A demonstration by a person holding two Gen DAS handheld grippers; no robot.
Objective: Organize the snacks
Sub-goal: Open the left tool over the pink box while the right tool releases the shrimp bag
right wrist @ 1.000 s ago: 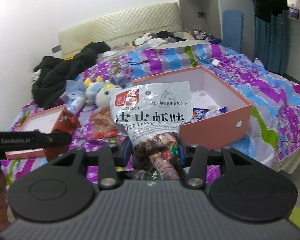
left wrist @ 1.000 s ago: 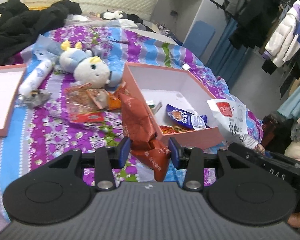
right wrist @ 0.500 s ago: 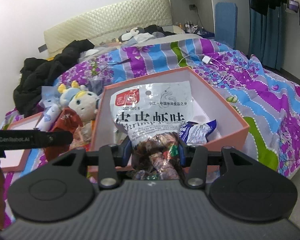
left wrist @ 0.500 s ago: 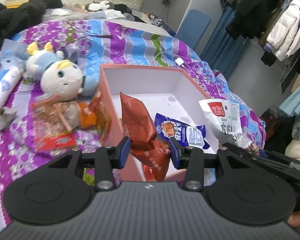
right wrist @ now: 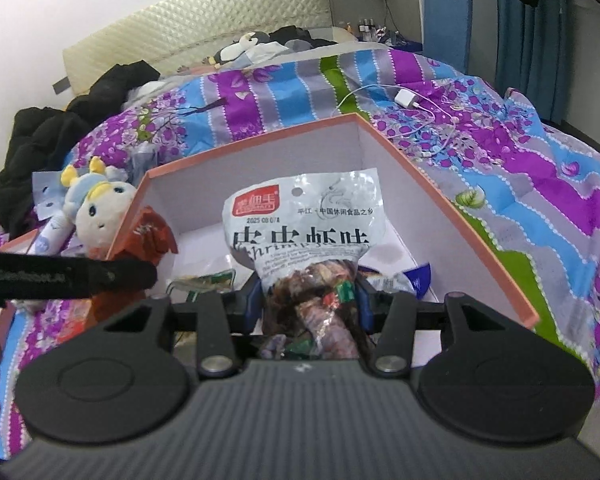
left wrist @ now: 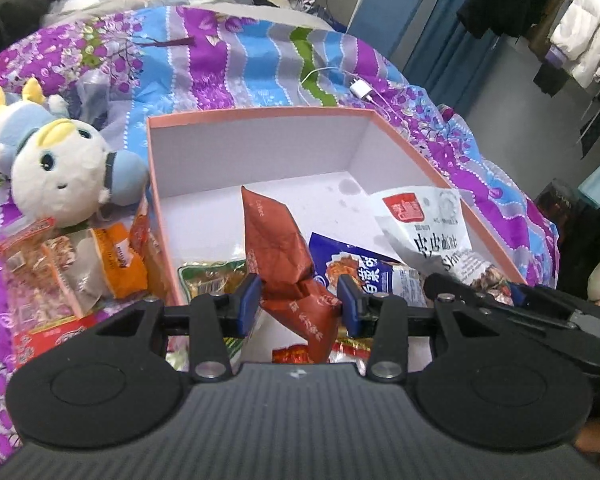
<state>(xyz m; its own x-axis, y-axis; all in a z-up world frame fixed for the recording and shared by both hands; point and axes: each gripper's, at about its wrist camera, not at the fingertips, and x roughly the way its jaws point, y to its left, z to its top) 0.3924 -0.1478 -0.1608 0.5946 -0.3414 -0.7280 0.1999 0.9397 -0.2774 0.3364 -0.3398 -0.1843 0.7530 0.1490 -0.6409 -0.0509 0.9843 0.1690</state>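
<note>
Colour overload here. The bedspread [left wrist: 260,64] is wavy purple, blue, grey and green stripes with little purple flowers. The box [left wrist: 400,136] is salmon pink outside, white inside. Centre frame there's a rust-red snack bag [left wrist: 284,264], next to a navy blue packet [left wrist: 364,276]. The shrimp bag [right wrist: 304,228] is silvery white with a red logo. Plush toy [left wrist: 56,168] at left is white, pale blue and yellow.

Glossy crinkled plastic snack bags [left wrist: 284,256], matt pink cardboard box [left wrist: 260,148], fuzzy plush toy [left wrist: 56,172], printed cloth bedspread [left wrist: 228,60]
</note>
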